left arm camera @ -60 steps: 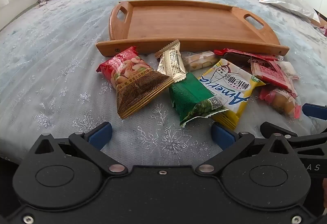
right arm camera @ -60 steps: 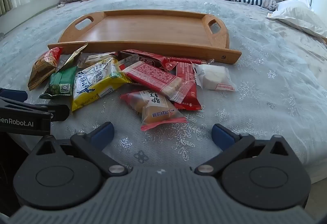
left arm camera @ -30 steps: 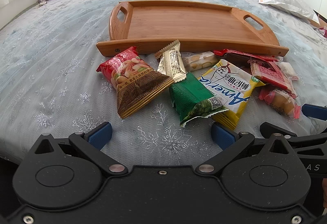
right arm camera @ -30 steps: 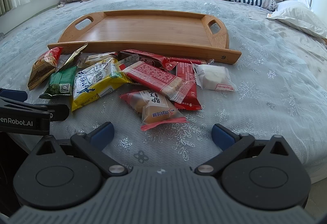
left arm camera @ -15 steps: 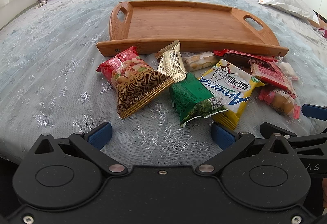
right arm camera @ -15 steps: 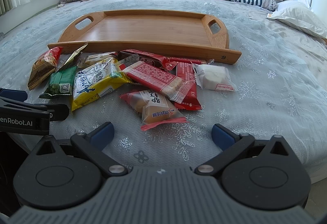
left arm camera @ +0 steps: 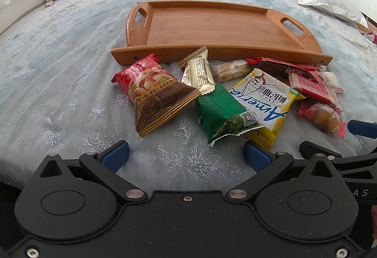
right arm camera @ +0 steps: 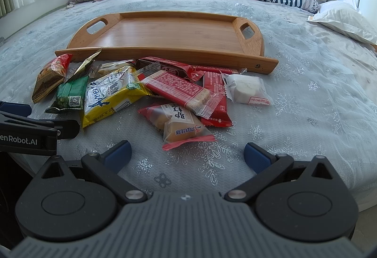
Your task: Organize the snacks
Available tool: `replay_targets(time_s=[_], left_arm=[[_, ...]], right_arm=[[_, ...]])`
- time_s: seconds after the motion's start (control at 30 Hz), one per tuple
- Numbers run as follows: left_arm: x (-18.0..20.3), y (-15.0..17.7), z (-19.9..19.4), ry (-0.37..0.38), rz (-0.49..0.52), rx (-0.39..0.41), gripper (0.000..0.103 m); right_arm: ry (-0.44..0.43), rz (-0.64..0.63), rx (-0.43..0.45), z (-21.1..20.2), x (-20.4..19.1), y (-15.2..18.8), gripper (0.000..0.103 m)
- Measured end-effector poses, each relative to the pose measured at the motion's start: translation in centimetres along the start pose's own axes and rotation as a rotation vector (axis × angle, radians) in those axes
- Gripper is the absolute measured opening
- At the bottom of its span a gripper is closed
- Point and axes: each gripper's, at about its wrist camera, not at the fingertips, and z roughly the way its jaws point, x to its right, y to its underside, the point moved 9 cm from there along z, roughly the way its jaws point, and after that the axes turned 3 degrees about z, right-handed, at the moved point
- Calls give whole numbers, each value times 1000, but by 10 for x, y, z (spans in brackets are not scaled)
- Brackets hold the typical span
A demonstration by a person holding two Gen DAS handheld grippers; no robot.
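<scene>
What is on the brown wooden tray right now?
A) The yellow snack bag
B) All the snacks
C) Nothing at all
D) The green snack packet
C: the brown wooden tray shows only bare wood inside, while the green snack packet, the yellow snack bag and the other snacks lie on the bedspread in front of it.

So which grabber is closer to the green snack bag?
Left. The left gripper sits just in front of the green snack bag, open. The right gripper is off to the bag's right, facing the red packets, also open.
</scene>
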Motion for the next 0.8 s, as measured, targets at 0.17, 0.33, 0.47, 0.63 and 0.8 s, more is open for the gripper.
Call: replay_targets(time_s=[0.17,0.33,0.47,0.63,0.8], left_arm=[[0,0,0,0,0,0,103],[0,0,0,0,0,0,103],[0,0,0,0,0,1,103],[0,0,0,-1,1,3,103],[2,-1,0,-6,5,4,103]], right_arm=[[0,0,0,0,0,0,103],[0,-1,0,0,0,0,103],[1,-1,2,0,0,1,103],[0,-1,3,0,0,1,103],[-4,6,-6,-3,1,2,103]])
